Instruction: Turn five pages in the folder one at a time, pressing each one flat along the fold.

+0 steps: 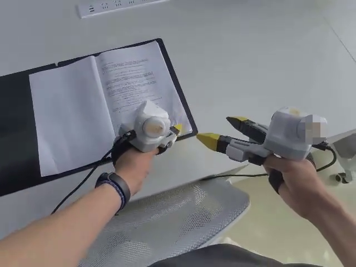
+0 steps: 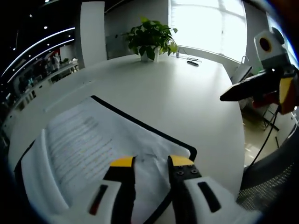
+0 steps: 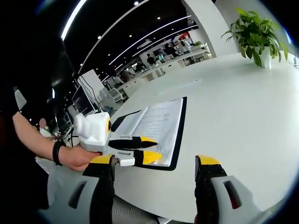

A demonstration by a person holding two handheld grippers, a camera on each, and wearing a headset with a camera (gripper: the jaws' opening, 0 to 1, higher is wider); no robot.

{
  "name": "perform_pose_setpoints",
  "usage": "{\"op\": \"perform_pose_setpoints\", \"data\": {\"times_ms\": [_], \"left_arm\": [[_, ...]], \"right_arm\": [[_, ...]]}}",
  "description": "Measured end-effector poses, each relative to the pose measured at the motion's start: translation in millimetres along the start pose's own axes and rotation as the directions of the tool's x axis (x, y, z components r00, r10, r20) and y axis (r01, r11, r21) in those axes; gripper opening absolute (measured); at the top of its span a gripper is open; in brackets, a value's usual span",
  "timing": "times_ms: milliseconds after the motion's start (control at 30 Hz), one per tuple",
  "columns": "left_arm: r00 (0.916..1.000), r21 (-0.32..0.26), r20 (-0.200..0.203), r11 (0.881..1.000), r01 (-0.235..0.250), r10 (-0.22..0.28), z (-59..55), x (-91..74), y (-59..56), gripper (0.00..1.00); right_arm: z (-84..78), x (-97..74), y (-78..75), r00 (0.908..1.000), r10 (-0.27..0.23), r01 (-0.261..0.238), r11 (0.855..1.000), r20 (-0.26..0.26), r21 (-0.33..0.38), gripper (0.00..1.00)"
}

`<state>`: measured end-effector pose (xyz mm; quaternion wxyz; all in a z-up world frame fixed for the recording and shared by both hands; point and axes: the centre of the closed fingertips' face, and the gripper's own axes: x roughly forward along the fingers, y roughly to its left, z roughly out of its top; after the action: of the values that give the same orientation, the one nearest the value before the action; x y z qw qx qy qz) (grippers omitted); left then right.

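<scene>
A black folder [image 1: 15, 117] lies open on the white table, with a blank left page [image 1: 67, 111] and a printed right page [image 1: 136, 78]. My left gripper [image 1: 173, 136] hovers at the right page's lower right corner. Its yellow-tipped jaws stand a little apart over the page [image 2: 84, 140], and nothing is pinched between them. In the right gripper view the left gripper [image 3: 150, 148] sits at the folder's [image 3: 159, 116] near corner. My right gripper [image 1: 222, 129] is held off the table edge to the right of the folder, open wide and empty, pointing left.
A white power strip [image 1: 117, 6] lies at the table's far edge. A grey mesh chair [image 1: 183, 217] sits below the near table edge. A potted plant [image 2: 150, 39] stands far across the table. A black cable [image 1: 83, 183] trails from the left gripper.
</scene>
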<state>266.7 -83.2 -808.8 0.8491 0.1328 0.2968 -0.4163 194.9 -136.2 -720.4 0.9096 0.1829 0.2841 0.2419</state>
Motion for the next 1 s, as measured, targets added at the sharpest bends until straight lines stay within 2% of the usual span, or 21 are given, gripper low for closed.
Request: {"op": "perform_pose_setpoints", "data": {"times_ms": [67,167,267,333,367,400,467,500,700,733,767,933,1000], "left_arm": [[0.9999,0.03,0.01,0.999,-0.013,0.013,-0.1,0.0,-1.6,0.25],[0.9997,0.031,0.018,0.999,-0.016,0.015,0.4,-1.2,-4.4,0.21],[0.9996,0.061,0.019,0.998,-0.022,0.021,-0.1,-0.7,-5.6,0.18],[0.9993,0.079,0.034,0.997,-0.019,0.016,1.3,0.6,-8.9,0.12],[0.9987,0.105,0.038,0.994,-0.039,0.036,2.2,0.3,-6.8,0.11],[0.999,0.101,0.038,0.995,-0.028,0.024,1.0,0.6,-12.5,0.07],[0.9987,0.108,0.038,0.993,-0.038,0.034,1.1,0.6,-13.8,0.04],[0.9983,0.094,0.041,0.995,-0.046,0.042,0.8,0.2,-12.8,0.04],[0.9978,0.103,0.044,0.993,-0.054,0.05,1.5,-0.6,-11.3,0.03],[0.9957,0.102,0.045,0.991,-0.085,0.081,1.8,-1.0,-5.1,0.0],[0.997,0.102,0.045,0.992,-0.068,0.063,1.8,-0.6,-7.8,0.0],[0.9961,0.143,0.049,0.986,-0.08,0.074,1.8,-1.4,-7.7,0.0],[0.9959,0.134,0.051,0.988,-0.081,0.075,2.2,-1.3,-6.9,0.0]], "right_arm": [[0.1,0.2,-1.7,1.0,-0.002,0.002,1.0,0.0,0.003,0.68],[0.9,1.0,-5.1,1.0,-0.004,0.004,1.0,0.002,0.008,0.68],[0.8,1.3,-5.2,1.0,-0.005,0.005,1.0,0.0,0.009,0.68],[0.3,1.8,-4.9,1.0,-0.003,0.003,1.0,-0.002,0.008,0.68],[0.0,2.2,-5.1,1.0,-0.004,0.004,1.0,-0.004,0.008,0.68],[-0.2,2.5,-4.7,1.0,-0.002,0.002,1.0,-0.006,0.006,0.67],[-0.1,3.3,-3.8,1.0,0.0,0.0,1.0,-0.006,0.006,0.67],[-0.2,3.5,-3.7,1.0,0.001,-0.001,1.0,-0.006,0.005,0.67],[0.0,5.5,-2.8,0.9999,0.008,-0.008,1.0,-0.011,0.003,0.67],[0.7,5.7,-2.7,0.9999,0.009,-0.009,1.0,-0.009,0.004,0.67],[0.9,5.6,-2.7,0.9999,0.009,-0.009,1.0,-0.009,0.004,0.67],[1.1,6.1,-3.7,0.9999,0.01,-0.01,1.0,-0.009,0.004,0.67],[1.4,6.8,-3.8,0.9999,0.012,-0.012,1.0,-0.009,0.004,0.67]]}}
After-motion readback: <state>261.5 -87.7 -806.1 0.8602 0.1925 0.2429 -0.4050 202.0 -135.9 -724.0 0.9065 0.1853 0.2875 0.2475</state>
